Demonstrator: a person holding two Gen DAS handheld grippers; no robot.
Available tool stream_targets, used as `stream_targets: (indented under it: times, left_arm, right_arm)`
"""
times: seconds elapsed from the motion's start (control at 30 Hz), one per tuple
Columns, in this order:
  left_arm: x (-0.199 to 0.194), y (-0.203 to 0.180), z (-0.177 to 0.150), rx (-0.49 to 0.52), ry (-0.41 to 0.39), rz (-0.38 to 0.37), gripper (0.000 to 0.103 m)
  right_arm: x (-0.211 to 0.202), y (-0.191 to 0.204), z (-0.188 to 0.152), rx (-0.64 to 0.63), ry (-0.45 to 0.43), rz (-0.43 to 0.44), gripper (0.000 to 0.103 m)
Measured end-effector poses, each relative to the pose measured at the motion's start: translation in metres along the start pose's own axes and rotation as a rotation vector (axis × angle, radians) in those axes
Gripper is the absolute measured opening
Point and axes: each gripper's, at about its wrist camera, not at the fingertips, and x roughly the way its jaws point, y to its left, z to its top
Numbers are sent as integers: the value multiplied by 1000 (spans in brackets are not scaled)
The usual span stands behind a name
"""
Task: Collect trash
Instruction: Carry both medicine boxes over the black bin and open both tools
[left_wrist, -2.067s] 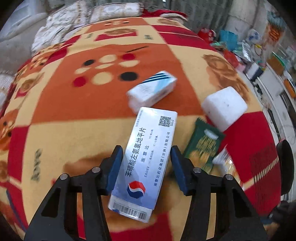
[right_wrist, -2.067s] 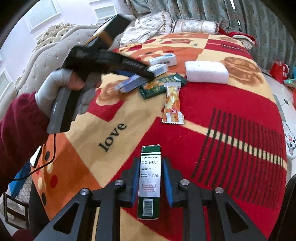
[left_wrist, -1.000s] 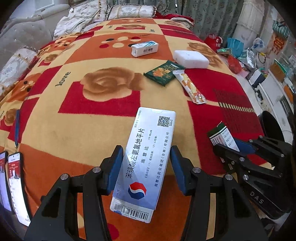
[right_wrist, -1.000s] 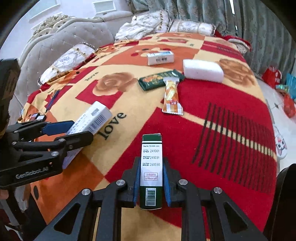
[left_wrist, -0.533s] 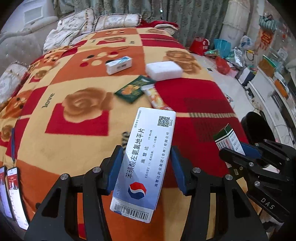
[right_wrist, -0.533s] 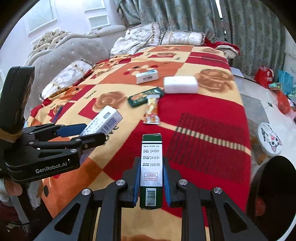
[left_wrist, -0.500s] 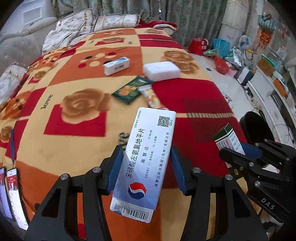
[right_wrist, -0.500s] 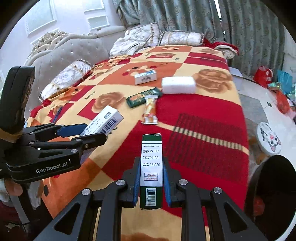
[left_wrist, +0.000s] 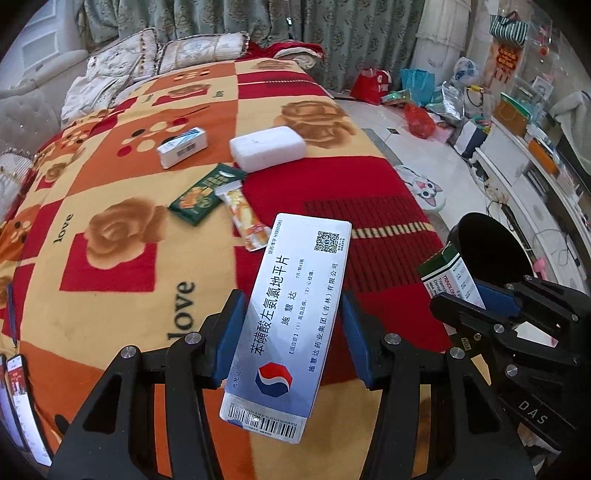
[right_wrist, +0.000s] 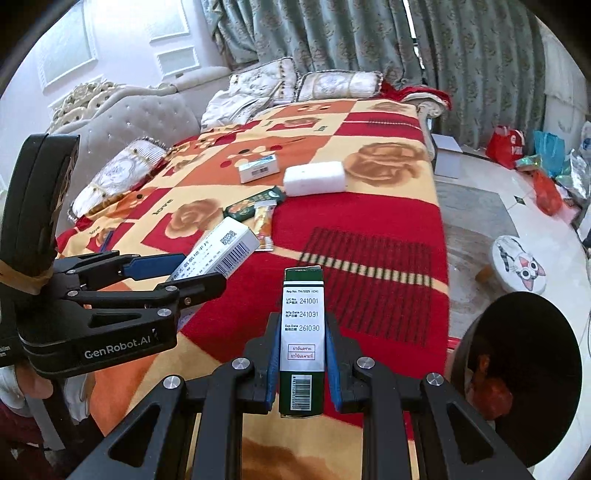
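While both the left gripper (left_wrist: 291, 332) and right gripper (right_wrist: 301, 354) clamp a box (left_wrist: 291, 317), release each squarely above the bin (right_wrist: 517, 373) to the right.

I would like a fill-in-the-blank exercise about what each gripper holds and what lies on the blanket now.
1. The left gripper is shut on a silver-blue ____ box.
2. The right gripper grips a box that is white and ____.
3. The orange snack wrapper lies partly over a green ____.
4. The black bin stands ____ the bed.

Missing words: medicine; green; packet; beside
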Motion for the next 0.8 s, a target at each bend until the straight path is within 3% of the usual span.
stream_targets:
  times: [0.43,0.8]
  left_arm:
    - [14,-50,11,52,27,-85,51]
    - [34,-120,28,128,58,-176,51]
  right_arm:
    - [-27,-63,-19,118,-22,-83,21]
    - [-56,-137,-38,246,-43,-179,21]
